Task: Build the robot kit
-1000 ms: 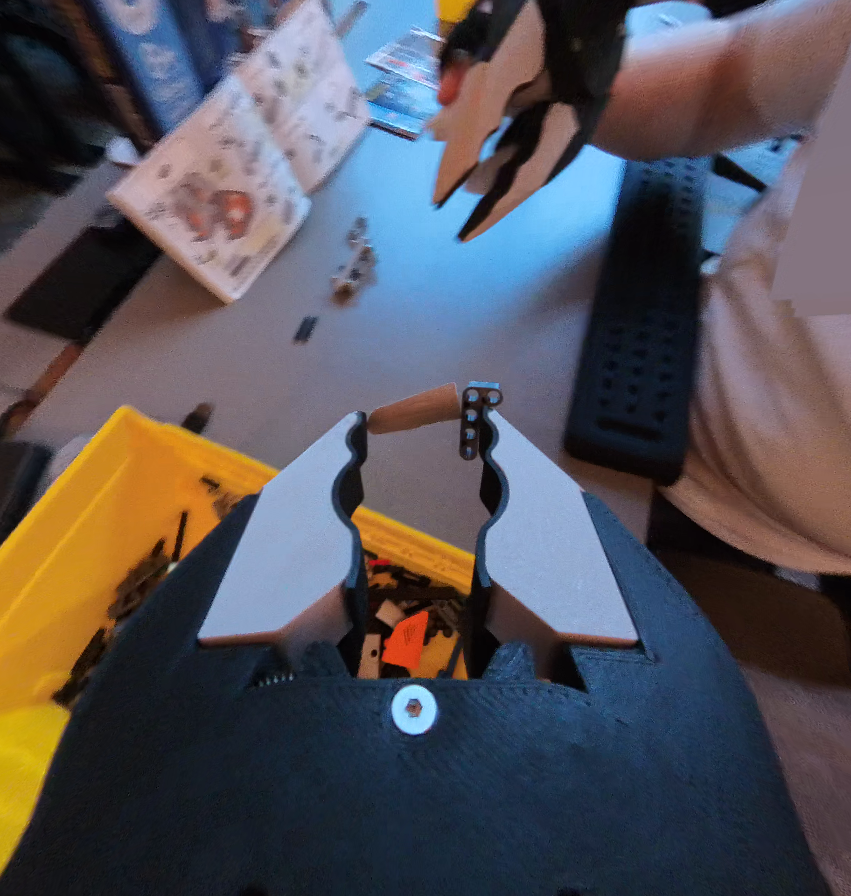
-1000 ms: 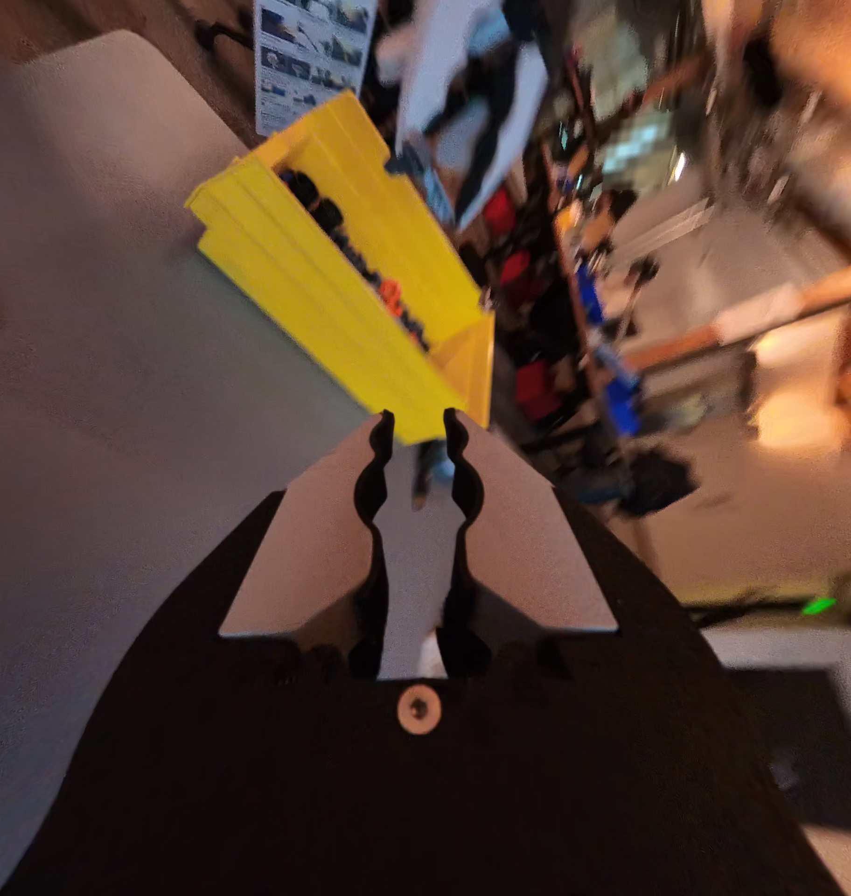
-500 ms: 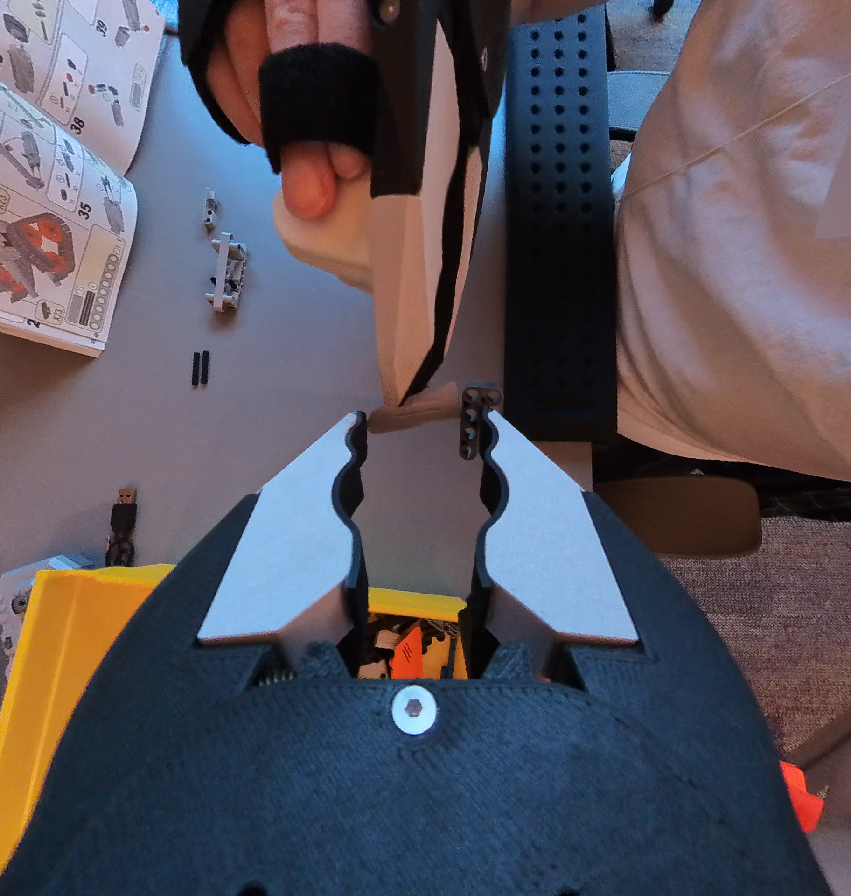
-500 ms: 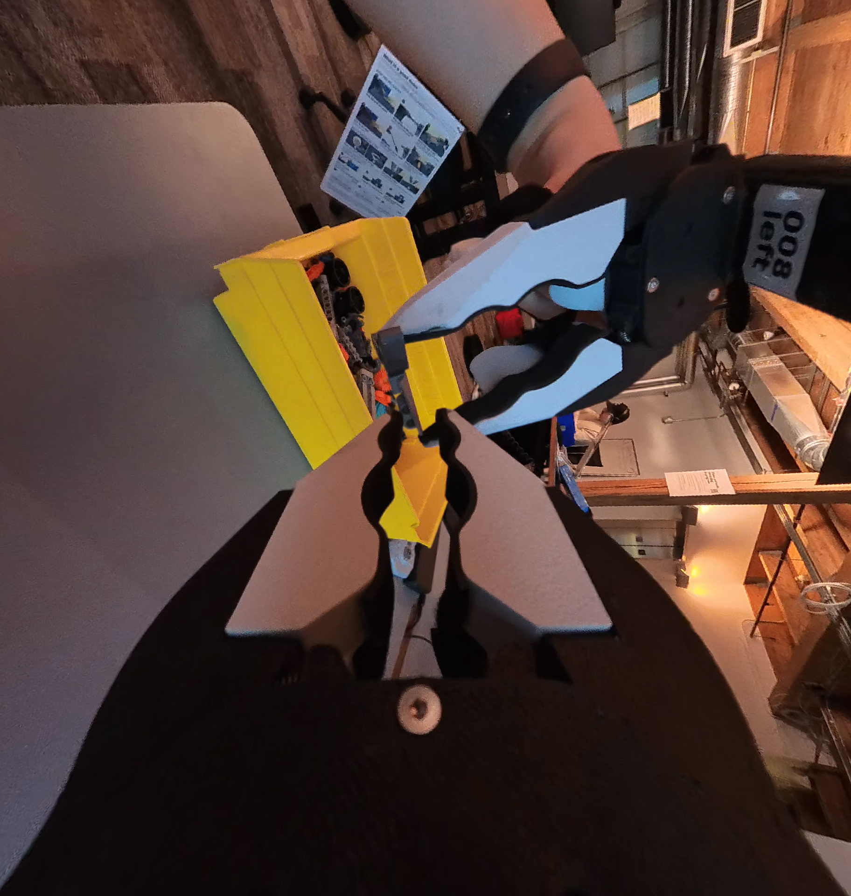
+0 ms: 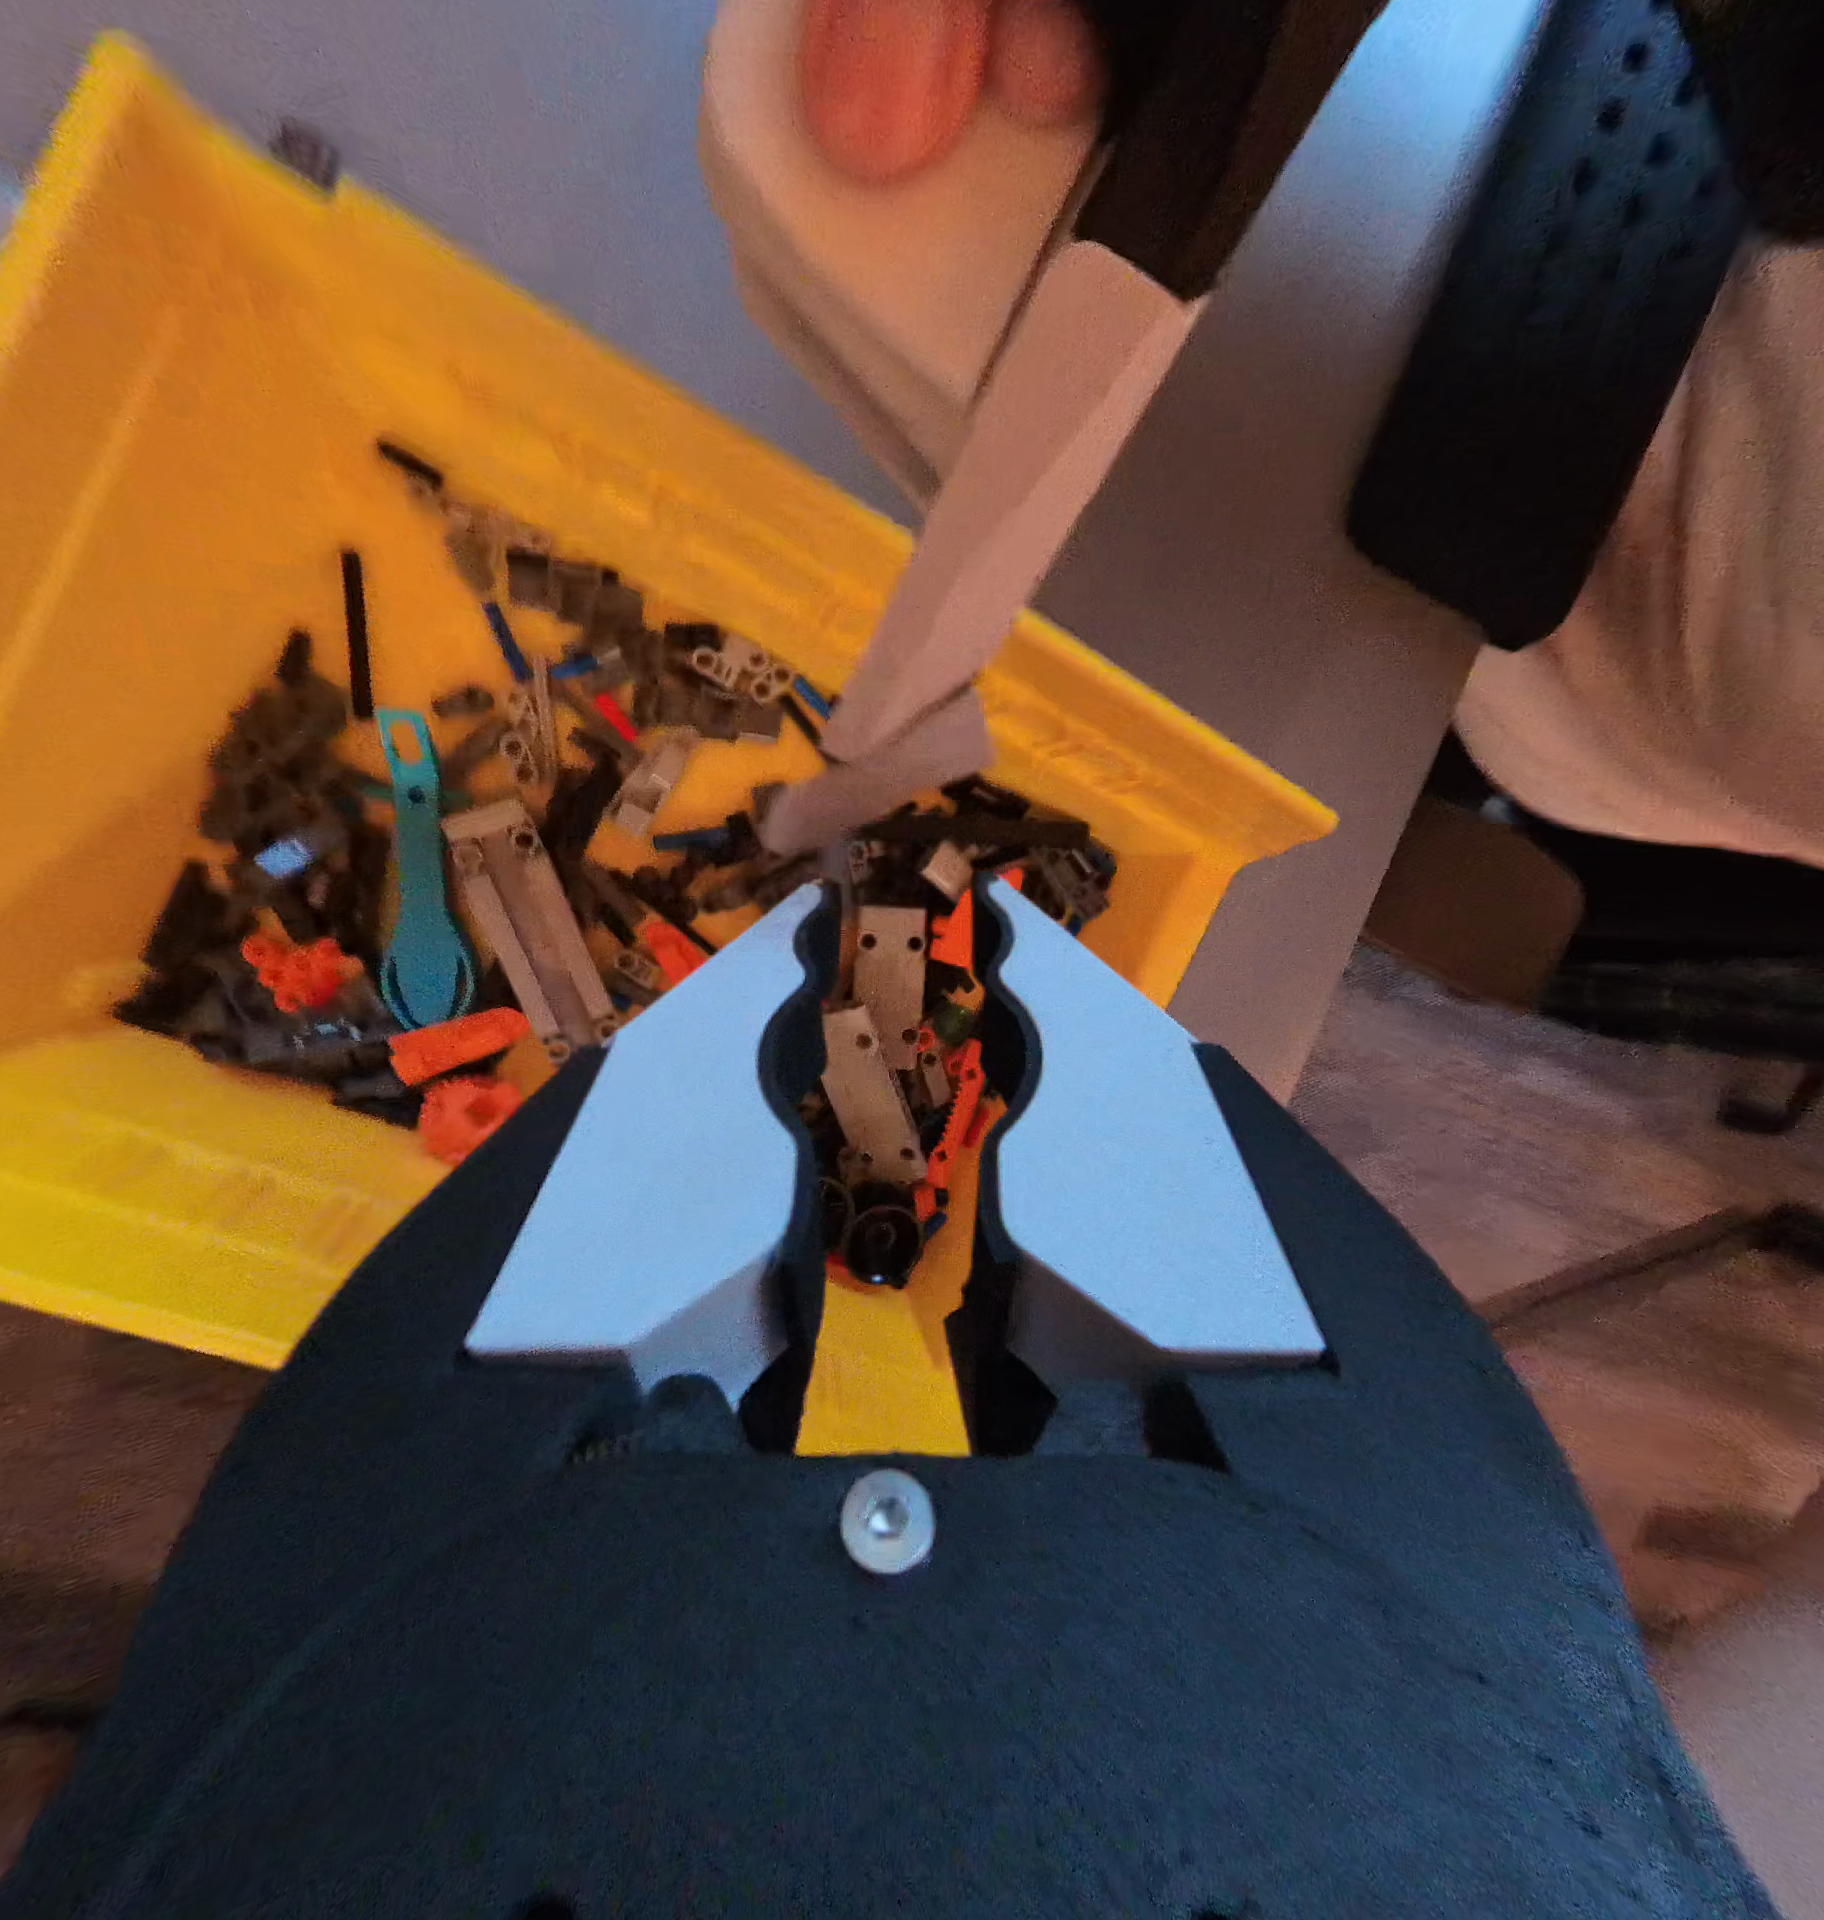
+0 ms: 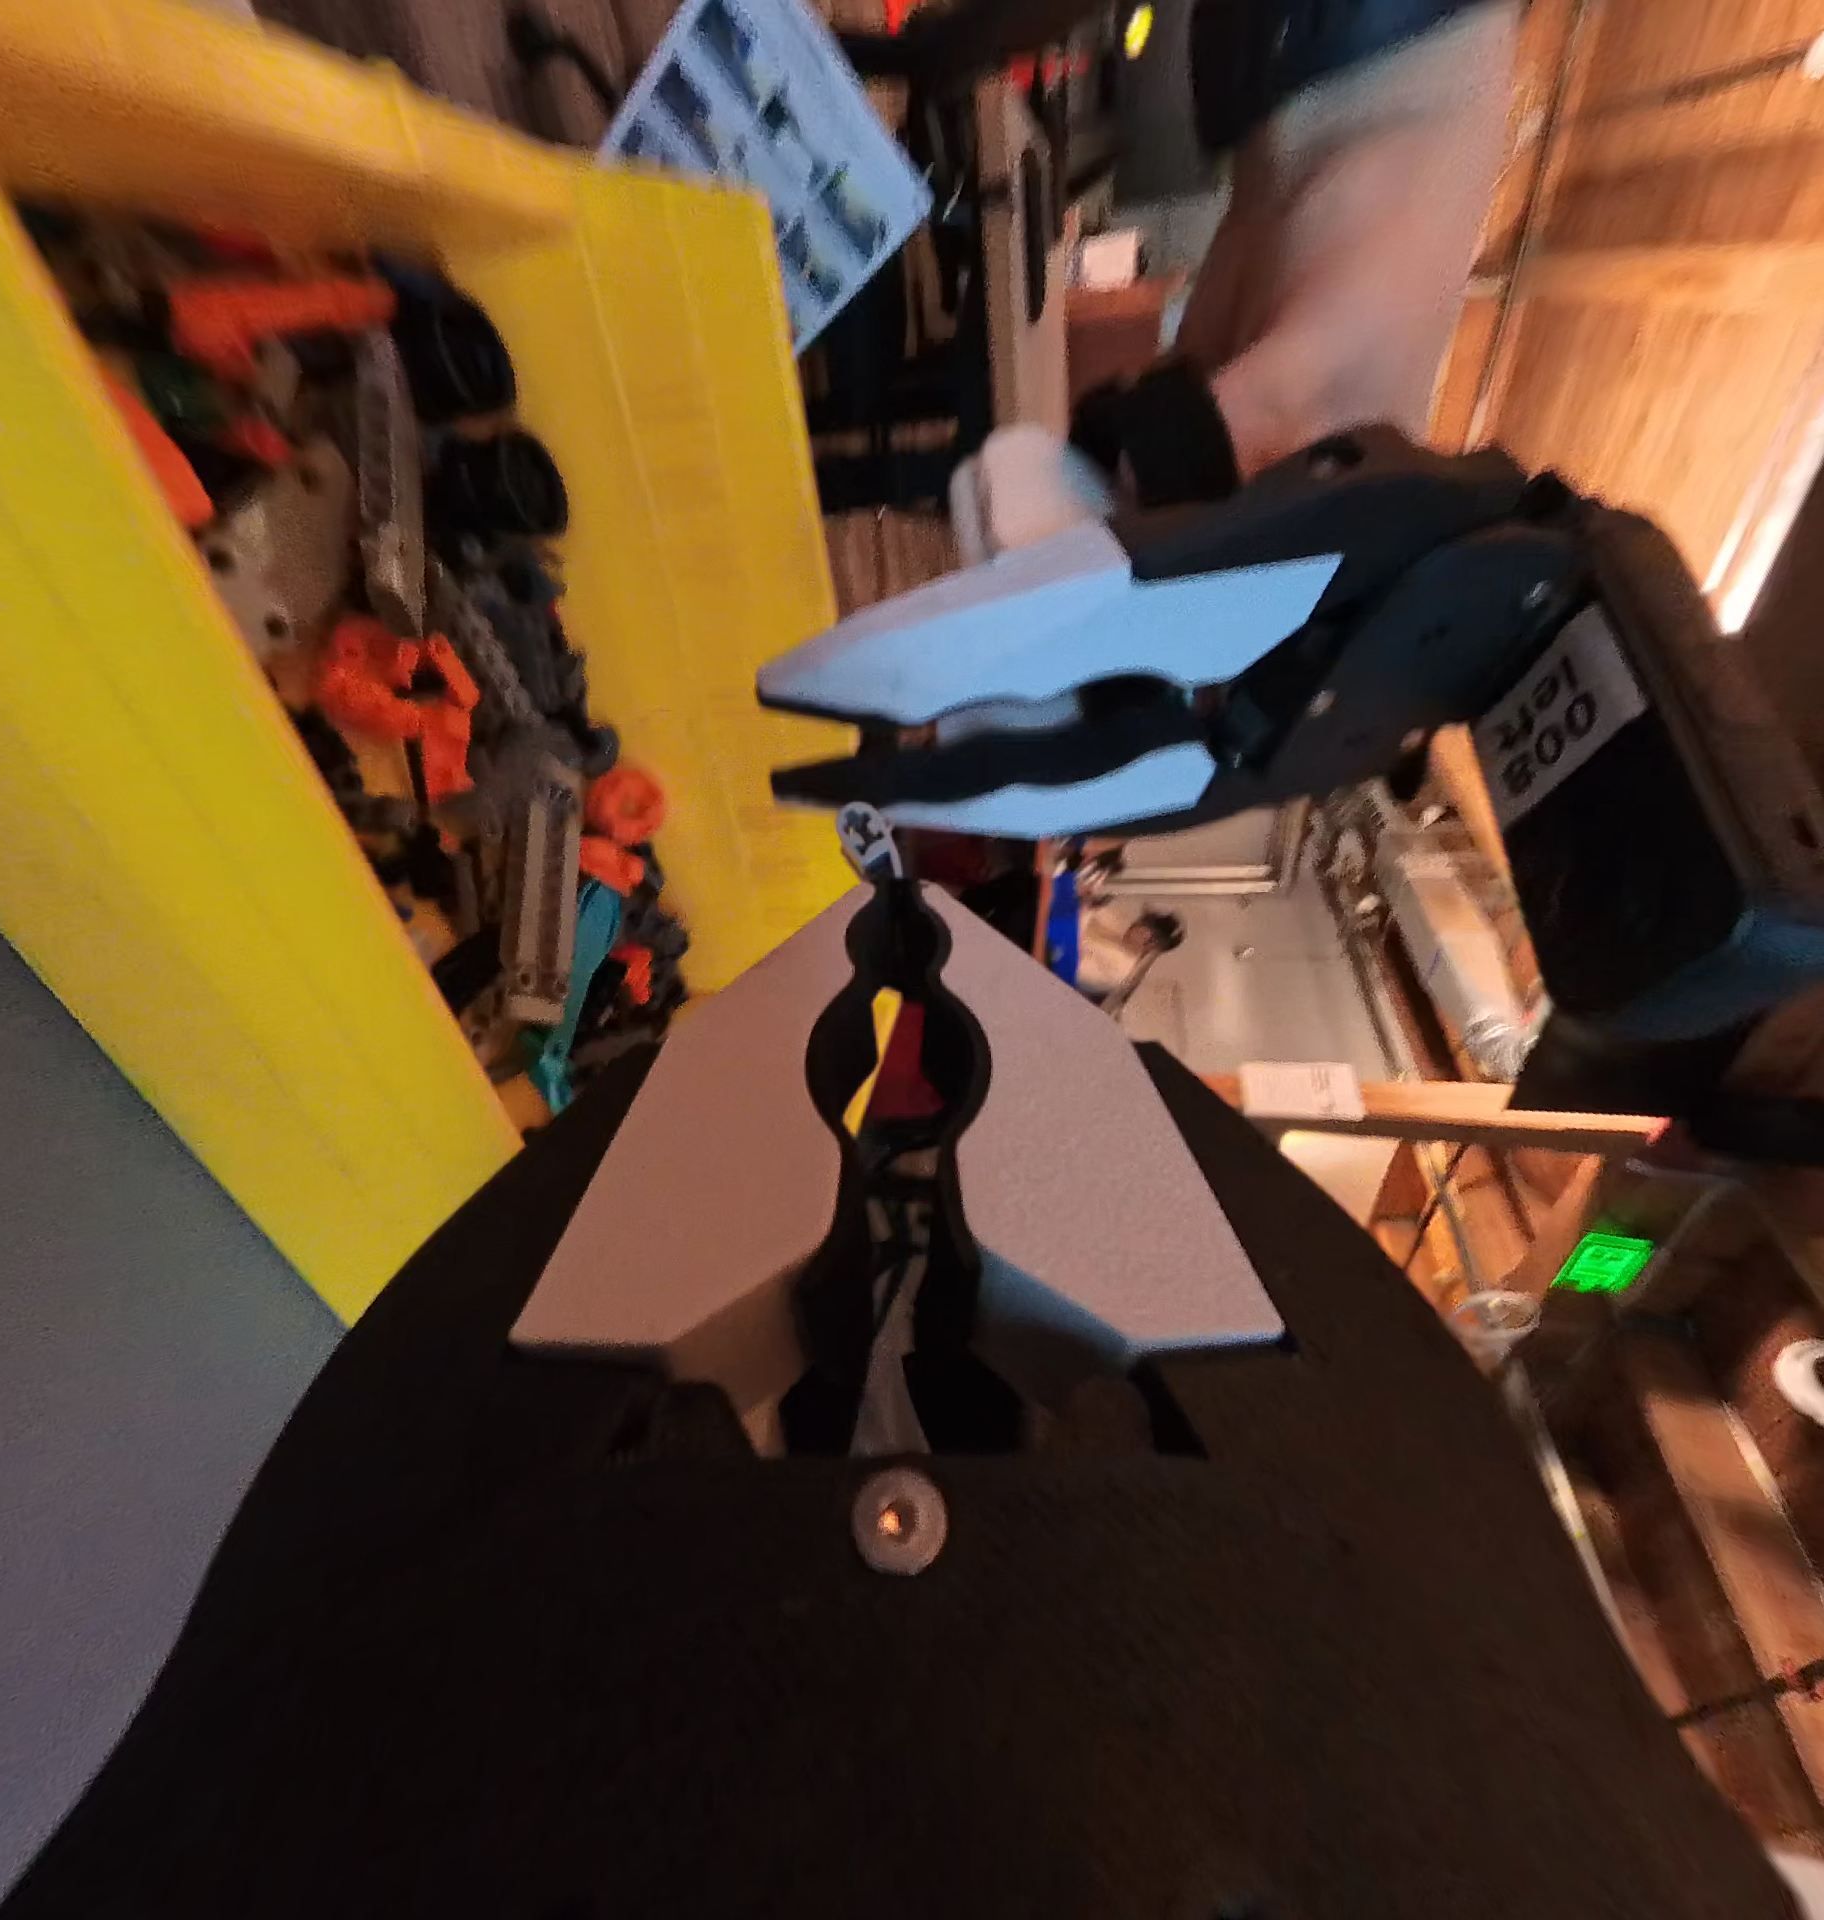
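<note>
Fingers of the right gripper [image 6: 895,896] are pinched together on a small dark-grey beam [image 6: 868,836] with round holes; its end sticks out just past the tips. Left gripper [image 5: 903,891] fingers stand slightly apart, nothing between them, just beside that beam. Both sets of tips meet over the yellow bin [image 5: 212,436] on the grey table [image 6: 77,1299]. Under the fingers: loose black, grey and orange bricks [image 5: 534,821], plus a teal tool [image 5: 422,883].
</note>
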`<state>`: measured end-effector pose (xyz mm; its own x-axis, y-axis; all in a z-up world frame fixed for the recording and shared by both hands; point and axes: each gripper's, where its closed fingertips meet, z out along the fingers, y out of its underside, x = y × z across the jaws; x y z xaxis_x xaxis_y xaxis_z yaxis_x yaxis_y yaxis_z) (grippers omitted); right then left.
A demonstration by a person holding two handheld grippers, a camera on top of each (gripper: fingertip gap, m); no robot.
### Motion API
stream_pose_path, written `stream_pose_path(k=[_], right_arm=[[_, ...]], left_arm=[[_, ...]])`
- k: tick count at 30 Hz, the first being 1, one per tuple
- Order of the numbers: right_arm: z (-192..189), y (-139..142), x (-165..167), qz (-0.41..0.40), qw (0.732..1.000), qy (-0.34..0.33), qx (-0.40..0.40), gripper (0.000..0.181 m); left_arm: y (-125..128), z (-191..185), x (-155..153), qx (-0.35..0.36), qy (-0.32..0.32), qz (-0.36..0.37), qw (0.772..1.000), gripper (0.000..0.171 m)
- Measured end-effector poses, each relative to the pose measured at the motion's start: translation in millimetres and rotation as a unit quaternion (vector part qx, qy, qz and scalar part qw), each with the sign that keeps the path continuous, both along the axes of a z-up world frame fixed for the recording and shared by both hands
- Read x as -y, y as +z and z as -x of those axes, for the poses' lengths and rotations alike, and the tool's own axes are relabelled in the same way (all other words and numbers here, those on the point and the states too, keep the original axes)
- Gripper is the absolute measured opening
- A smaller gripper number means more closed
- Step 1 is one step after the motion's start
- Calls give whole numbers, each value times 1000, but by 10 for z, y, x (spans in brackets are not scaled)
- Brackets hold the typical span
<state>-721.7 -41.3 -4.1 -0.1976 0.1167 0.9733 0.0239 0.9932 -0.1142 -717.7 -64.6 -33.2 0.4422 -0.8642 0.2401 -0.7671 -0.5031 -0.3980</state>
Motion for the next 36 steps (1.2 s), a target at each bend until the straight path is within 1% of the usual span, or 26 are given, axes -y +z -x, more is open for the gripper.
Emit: stream_pose_path(k=[1, 3, 4, 5, 6, 7, 8, 9, 10, 11, 12, 14, 15, 17, 19, 20, 21, 22, 23, 26, 27, 29, 31, 33, 36], right_arm=[[61, -76, -92, 13, 1000, -16, 13, 1], [100, -138, -209, 46, 998, -36, 27, 1], [84, -157, -267, 75, 995, -50, 38, 0], [46, -147, -295, 129, 988, -62, 50, 1], [-13, -105, -281, 211, 973, -66, 63, 1], [-92, -30, -236, 313, 944, -65, 77, 0], [-186, 78, -174, 419, 902, -57, 89, 0], [-292, 207, -107, 520, 847, -43, 102, 0], [-410, 348, -44, 610, 784, -26, 114, 0], [-537, 507, 8, 681, 723, -2, 118, 0], [-669, 663, 39, 736, 667, 20, 115, 0], [-936, 925, 62, 813, 570, 57, 102, 0], [-1073, 1038, 71, 840, 529, 76, 94, 0], [-1332, 1207, 71, 881, 454, 103, 77, 0], [-1575, 1325, 100, 908, 393, 127, 72, 0], [-1681, 1360, 125, 916, 372, 134, 72, 0], [-1774, 1377, 155, 920, 361, 135, 72, 0], [-1861, 1388, 191, 921, 358, 134, 71, 0], [-1939, 1389, 232, 920, 363, 130, 71, 0], [-2150, 1409, 317, 909, 396, 112, 59, 0], [-2216, 1428, 330, 908, 402, 108, 53, 0], [-2340, 1458, 347, 907, 408, 98, 42, 0], [-2435, 1451, 371, 906, 414, 85, 37, 0], [-2511, 1430, 388, 907, 412, 75, 35, 0], [-2598, 1380, 366, 918, 390, 68, 32, 0]], left_arm=[[-63, 73, -31, 16, 18, 15, 1000, 22], [-158, 191, -107, 43, 61, 29, 997, 28], [-194, 245, -129, 48, 80, 32, 995, 29], [-208, 285, -160, 49, 97, 22, 994, 29], [-180, 294, -214, 58, 115, -3, 992, 31], [-94, 246, -261, 80, 129, -36, 988, 35], [36, 156, -288, 113, 137, -74, 981, 36], [186, 50, -296, 146, 142, -115, 972, 37], [335, -63, -287, 175, 146, -157, 961, 44], [480, -169, -279, 199, 154, -203, 946, 47], [614, -280, -256, 220, 161, -243, 931, 46], [849, -569, -140, 270, 163, -295, 902, 37], [944, -720, -82, 292, 163, -310, 890, 34], [1102, -1017, 18, 328, 161, -319, 874, 27], [1255, -1274, 63, 361, 161, -317, 862, 24], [1338, -1388, 71, 378, 162, -313, 856, 24], [1421, -1506, 87, 397, 157, -305, 851, 24], [1498, -1621, 103, 415, 150, -293, 848, 23], [1575, -1730, 120, 432, 141, -280, 845, 24], [1724, -2035, 176, 466, 110, -239, 845, 20], [1734, -2123, 190, 467, 101, -227, 848, 15], [1731, -2267, 198, 463, 93, -213, 856, 12], [1731, -2376, 207, 460, 88, -206, 859, 2], [1744, -2447, 207, 465, 90, -195, 859, 0], [1699, -2537, 193, 469, 92, -161, 863, 0]])
